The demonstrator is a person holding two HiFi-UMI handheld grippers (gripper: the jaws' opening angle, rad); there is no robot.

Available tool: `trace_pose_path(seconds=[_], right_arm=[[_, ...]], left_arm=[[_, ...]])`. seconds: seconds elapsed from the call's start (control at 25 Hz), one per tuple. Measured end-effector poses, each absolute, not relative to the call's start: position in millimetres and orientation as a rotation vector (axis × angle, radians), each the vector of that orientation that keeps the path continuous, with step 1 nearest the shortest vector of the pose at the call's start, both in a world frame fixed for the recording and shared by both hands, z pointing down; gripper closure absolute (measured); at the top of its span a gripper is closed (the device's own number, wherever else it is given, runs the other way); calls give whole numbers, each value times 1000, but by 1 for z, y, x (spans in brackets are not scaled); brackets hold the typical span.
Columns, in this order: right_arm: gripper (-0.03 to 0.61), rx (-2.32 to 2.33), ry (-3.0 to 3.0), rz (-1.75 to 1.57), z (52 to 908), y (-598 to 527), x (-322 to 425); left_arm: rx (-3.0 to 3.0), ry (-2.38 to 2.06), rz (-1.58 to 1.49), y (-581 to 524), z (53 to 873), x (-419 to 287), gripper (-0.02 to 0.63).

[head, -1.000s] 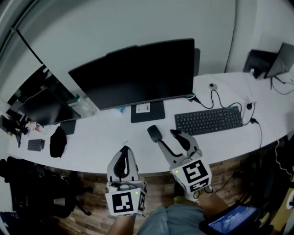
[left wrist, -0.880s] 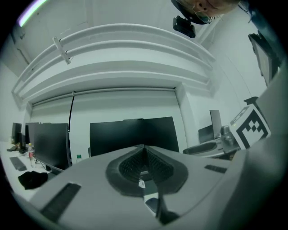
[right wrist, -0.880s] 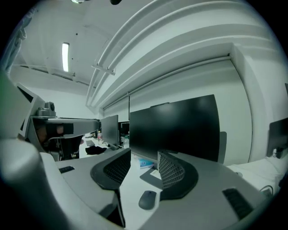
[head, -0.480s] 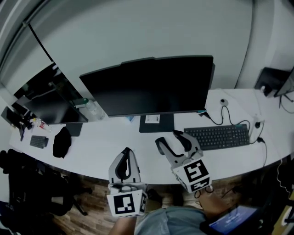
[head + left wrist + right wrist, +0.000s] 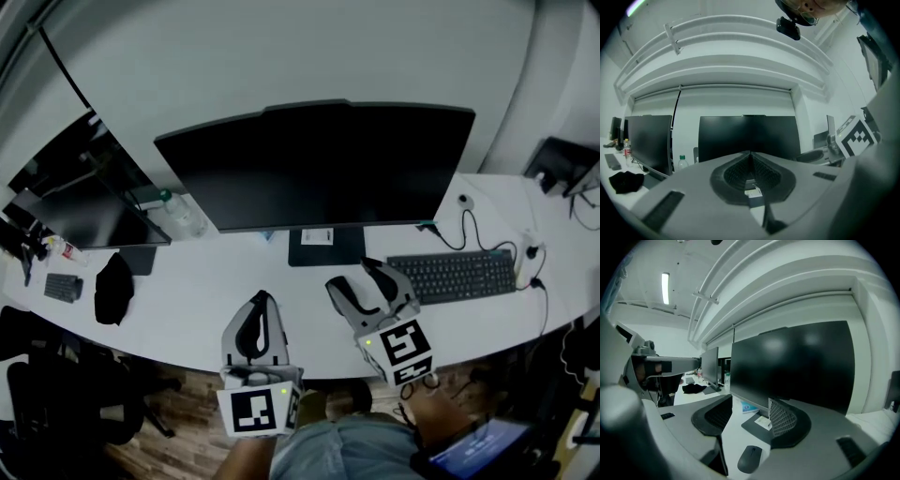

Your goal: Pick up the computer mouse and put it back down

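Matte black plastic forms the computer mouse (image 5: 750,458), a low, rounded oval shell with a fine centre seam. It lies flat on the smooth white desk (image 5: 206,281), in front of the stand base (image 5: 757,423) of the monitor (image 5: 319,169) and on the side toward the desk's front edge. The right gripper (image 5: 749,416) is lined up on it. Its jaws have just been opening and stand wide apart, with the mouse low between them and neither pad touching the shell. In the head view this gripper (image 5: 361,281) hides the mouse. The step in hand appears to be the approach for the pick-up, with no grasp yet made. The next move calls for lowering the jaws until the pads (image 5: 782,417) bracket the mouse's long sides, then closing squarely before any lift. The pads are dark and carry a gridded, ribbed face, which should hold well. The shell, however, is slick and tapers downward, so a high or off-centre grip would likely squeeze it out. The left gripper (image 5: 259,305) waits in front of the monitor's left half, over the desk's front edge, with its ribbed jaws together and nothing between them (image 5: 750,157). The keyboard (image 5: 455,275) lies to the right of the monitor's stand, apart from the working area.
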State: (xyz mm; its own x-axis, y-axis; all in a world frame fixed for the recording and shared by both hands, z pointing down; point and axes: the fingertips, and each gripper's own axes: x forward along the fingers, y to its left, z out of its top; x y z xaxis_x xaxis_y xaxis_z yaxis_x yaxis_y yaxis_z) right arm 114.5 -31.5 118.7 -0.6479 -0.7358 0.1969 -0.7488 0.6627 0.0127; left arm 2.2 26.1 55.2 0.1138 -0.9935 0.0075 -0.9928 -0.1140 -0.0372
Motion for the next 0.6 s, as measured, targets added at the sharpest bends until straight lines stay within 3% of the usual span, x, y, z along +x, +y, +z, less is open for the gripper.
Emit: trace_pose_path(seconds=[0.6], right_arm=[[282,1180,-2476,307,225,-61,92]], left_arm=[[-2559,2054,-229,-26,145,-26,609]])
